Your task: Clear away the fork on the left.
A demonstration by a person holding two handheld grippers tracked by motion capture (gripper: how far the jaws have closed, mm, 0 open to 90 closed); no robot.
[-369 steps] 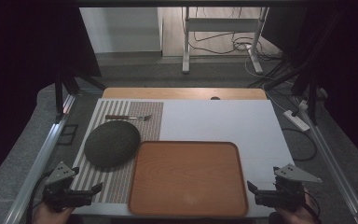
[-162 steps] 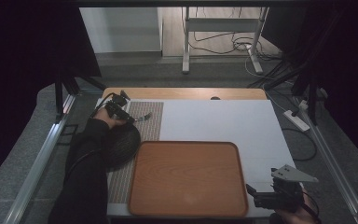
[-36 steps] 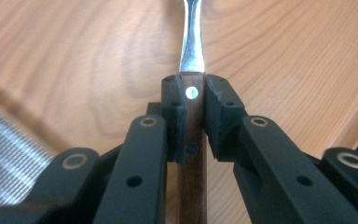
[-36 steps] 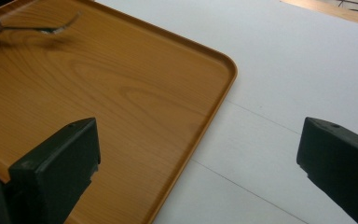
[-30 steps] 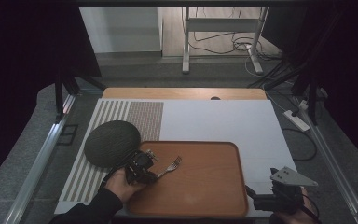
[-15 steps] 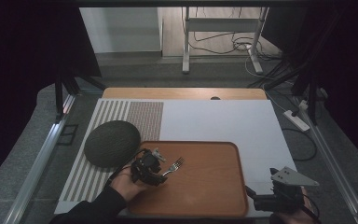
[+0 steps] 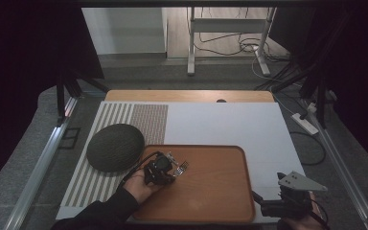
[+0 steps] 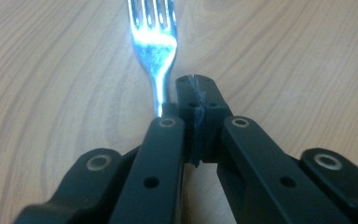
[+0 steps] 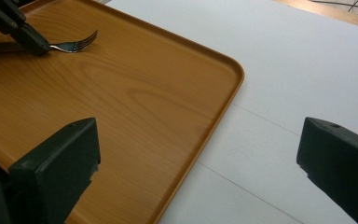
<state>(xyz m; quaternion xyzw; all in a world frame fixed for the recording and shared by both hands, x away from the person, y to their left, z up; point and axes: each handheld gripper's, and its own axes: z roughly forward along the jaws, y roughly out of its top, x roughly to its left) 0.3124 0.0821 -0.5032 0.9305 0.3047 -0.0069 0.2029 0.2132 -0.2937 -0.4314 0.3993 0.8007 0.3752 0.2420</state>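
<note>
We are pinching the fork (image 8: 156, 56) by its handle in the left gripper (image 8: 186, 100), jaws pressed tight, low over the wooden tray (image 7: 220, 191). The right gripper (image 9: 198, 172) is waiting nearby, jaws spread wide. The thin handle is sitting off to one side, so it might slip out and clatter down.

Fork (image 7: 181, 167) on tray (image 7: 220, 196), bowl (image 7: 115, 146) left of tray, on mat (image 7: 124, 115)

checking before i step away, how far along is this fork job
Done: fork lies on the wooden tray. In hand: left tongs have just closed, nothing between them, fork alongside. Left, perhaps: dark dome sits off the tray; right tongs wait open.
</note>
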